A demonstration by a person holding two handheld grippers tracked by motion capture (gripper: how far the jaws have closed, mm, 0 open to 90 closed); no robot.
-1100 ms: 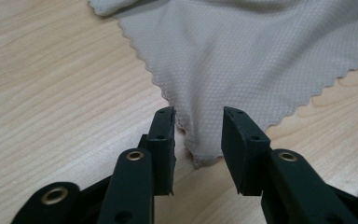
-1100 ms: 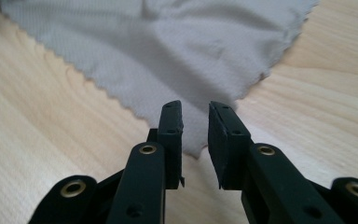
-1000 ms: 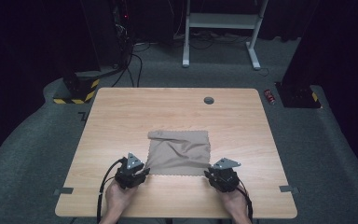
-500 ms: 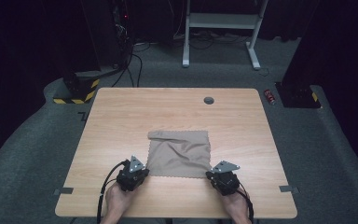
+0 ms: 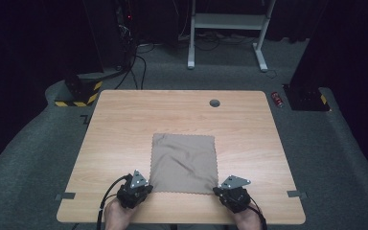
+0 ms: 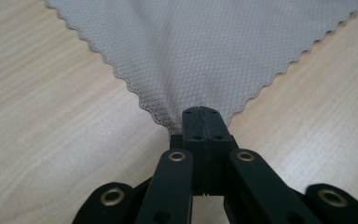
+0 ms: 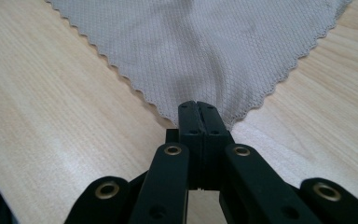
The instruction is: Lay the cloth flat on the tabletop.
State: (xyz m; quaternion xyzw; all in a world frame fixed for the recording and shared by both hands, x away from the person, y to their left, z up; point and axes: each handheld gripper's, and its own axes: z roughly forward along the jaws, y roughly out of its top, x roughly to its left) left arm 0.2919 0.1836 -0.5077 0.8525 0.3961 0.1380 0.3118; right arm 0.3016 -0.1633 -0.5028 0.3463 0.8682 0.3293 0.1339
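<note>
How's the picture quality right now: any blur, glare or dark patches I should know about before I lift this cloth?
High view: table evenly lit, room around it nearly black, cloth soft in detail. Left gripper view: cloth weave sharp, fingers crisp, no glare. Right gripper view: pale sheen on the wood at lower left, far cloth edge slightly soft.

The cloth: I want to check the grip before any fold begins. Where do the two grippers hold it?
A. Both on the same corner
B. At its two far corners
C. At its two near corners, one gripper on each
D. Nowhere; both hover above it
C: the left gripper and the right gripper are each shut on a near corner of the cloth, which lies on the table.
</note>
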